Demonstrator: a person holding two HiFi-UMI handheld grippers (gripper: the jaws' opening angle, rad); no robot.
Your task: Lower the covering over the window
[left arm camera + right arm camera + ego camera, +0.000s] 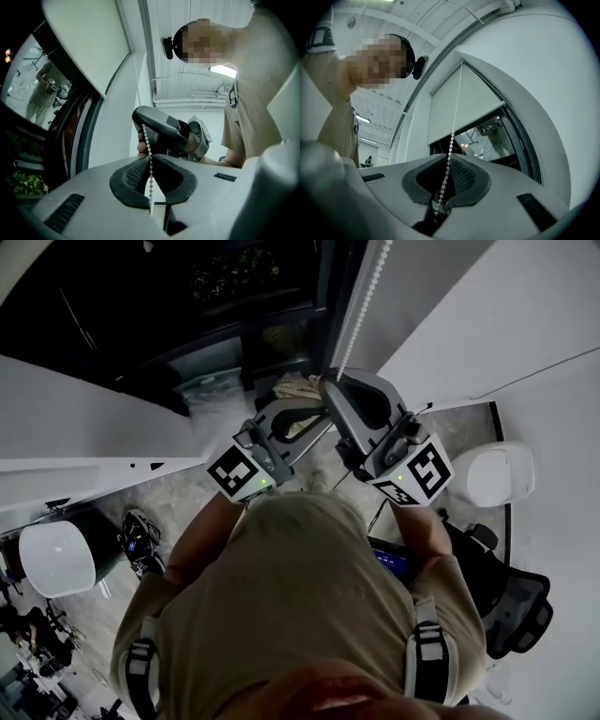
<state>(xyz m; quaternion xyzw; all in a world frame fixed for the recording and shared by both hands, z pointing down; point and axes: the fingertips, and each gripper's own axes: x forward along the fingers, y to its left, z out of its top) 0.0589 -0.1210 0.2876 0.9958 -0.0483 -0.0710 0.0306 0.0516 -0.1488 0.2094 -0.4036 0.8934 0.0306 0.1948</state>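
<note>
White walls frame a dark window. The blind covers the upper glass only. The lower pane is bare, so lowering is judged part done, with more chain to pull. The chain hangs at the window's side and passes through both claws. The right claw is closed on the chain at the higher point. The left claw is clamped tight on the same chain just below it.
</note>
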